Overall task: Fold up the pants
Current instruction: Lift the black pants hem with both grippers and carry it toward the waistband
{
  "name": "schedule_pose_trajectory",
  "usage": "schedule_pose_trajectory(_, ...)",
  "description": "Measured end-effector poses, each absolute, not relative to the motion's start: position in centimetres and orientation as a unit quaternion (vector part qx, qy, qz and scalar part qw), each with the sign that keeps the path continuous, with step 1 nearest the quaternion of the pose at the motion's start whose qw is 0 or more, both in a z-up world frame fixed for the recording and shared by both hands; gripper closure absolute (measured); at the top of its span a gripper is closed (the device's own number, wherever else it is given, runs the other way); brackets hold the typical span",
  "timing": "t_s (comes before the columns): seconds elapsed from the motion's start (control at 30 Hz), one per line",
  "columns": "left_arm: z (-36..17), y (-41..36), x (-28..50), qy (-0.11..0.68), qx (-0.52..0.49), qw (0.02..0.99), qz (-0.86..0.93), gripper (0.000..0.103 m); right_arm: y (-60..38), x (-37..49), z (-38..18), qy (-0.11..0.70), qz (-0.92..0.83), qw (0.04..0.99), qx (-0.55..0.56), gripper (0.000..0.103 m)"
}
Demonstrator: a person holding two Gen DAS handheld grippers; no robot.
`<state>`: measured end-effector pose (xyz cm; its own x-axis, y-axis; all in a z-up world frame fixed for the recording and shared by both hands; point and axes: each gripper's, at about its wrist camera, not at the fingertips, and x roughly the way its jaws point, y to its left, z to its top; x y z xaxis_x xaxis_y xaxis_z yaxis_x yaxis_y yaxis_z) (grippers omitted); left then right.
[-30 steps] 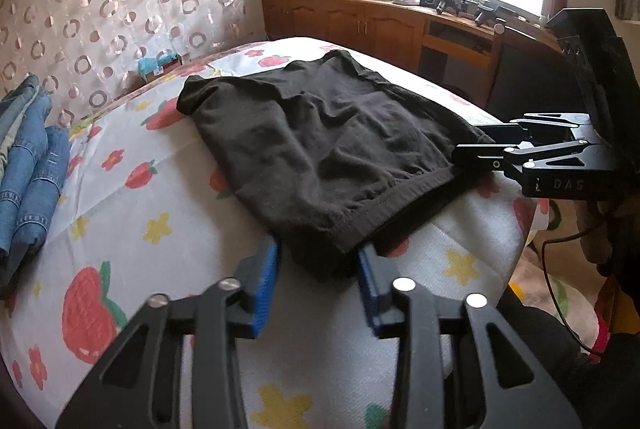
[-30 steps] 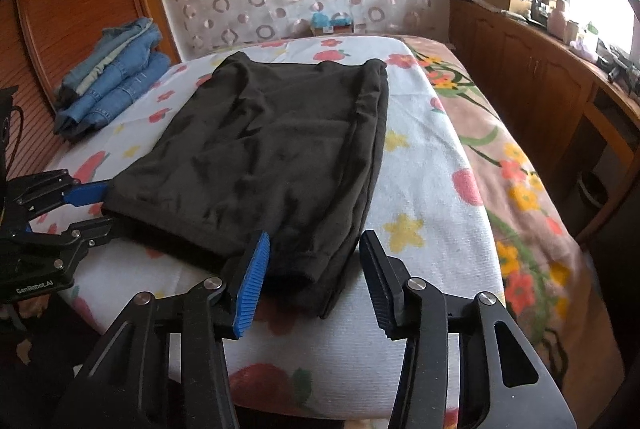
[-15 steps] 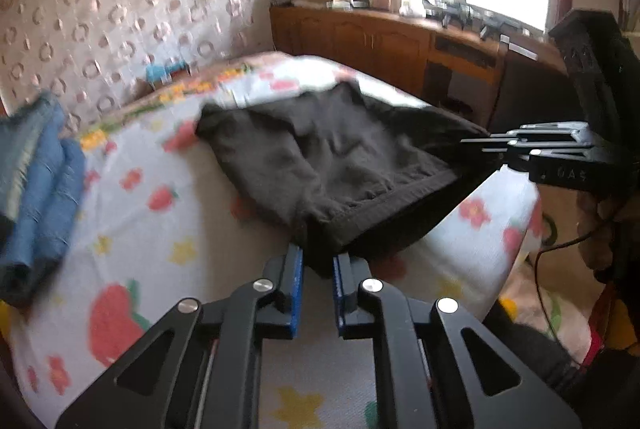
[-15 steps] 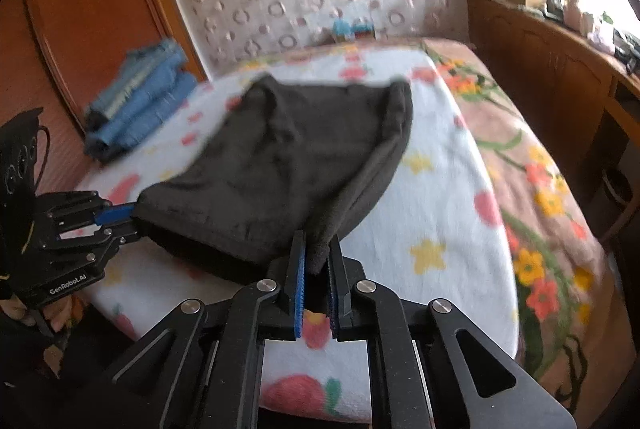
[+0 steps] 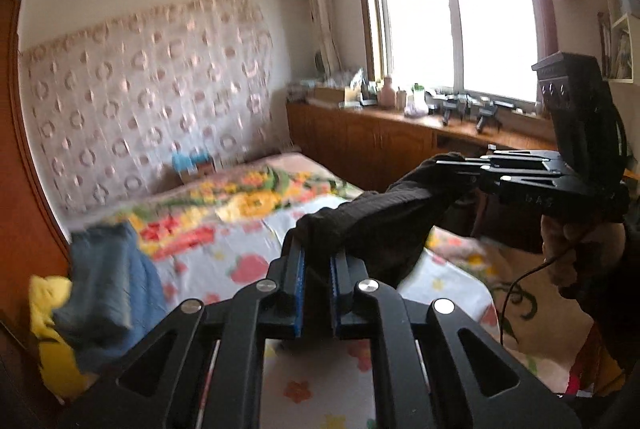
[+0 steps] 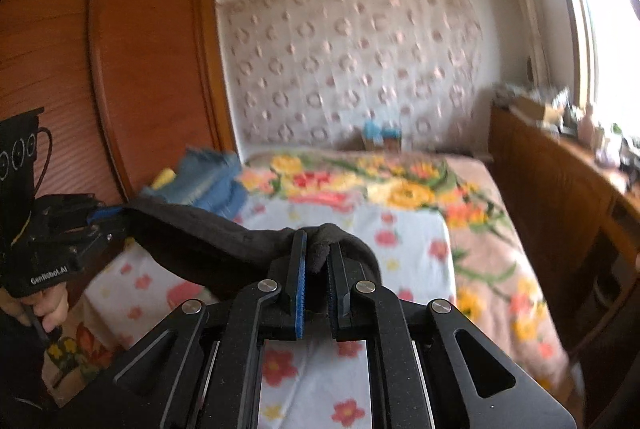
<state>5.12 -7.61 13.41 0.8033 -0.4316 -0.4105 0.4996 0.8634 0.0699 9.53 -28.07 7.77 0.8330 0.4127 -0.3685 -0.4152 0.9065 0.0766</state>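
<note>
The black pants [image 5: 372,221] hang in the air above the bed, stretched between both grippers. My left gripper [image 5: 318,257] is shut on one corner of the near edge, dark cloth pinched between its blue pads. In the right wrist view my right gripper [image 6: 318,253] is shut on the other corner of the black pants [image 6: 208,241]. Each gripper also shows in the other's view: the right gripper [image 5: 452,169] at the right, the left gripper [image 6: 108,215] at the left. Most of the pants is hidden below the fingers.
The bed [image 6: 400,229] carries a white flowered sheet and a floral blanket at the far end. Folded blue jeans [image 5: 104,281] lie on a yellow item at its left side. A wooden wardrobe [image 6: 120,89] stands on the left, and a low cabinet [image 5: 380,137] runs under the window.
Both grippers closed on the near edge of the pants and then rose, lifting it off the sheet. Both views have tilted up toward the wall and window.
</note>
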Motion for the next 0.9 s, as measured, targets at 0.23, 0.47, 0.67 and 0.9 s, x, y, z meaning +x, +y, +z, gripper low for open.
schedule_pose_trajectory(0.23, 14.9, -4.9, 6.4, 0.185, 0.085, 0.955, -0.215, 0.096, -26.0, 10.2, 10.6, 0.177, 0.245, 0.953, -0.014, 0.097)
schedule_pose_trajectory(0.47, 13.6, -3.8, 14.8, 0.209, 0.107, 0.957, -0.170, 0.096, -22.1, 17.6, 10.1, 0.204, 0.224, 0.952, -0.052, 0.098)
schedule_pose_trajectory(0.67, 14.8, -3.2, 16.8, 0.204, 0.106, 0.960, -0.161, 0.096, -20.8, 21.0, 11.8, 0.191, 0.203, 0.959, -0.059, 0.098)
schedule_pose_trajectory(0.9, 7.0, -2.5, 15.3, 0.275, 0.099, 0.941, -0.173, 0.095, -19.9, 20.7, 3.5, 0.272, 0.217, 0.936, -0.057, 0.098)
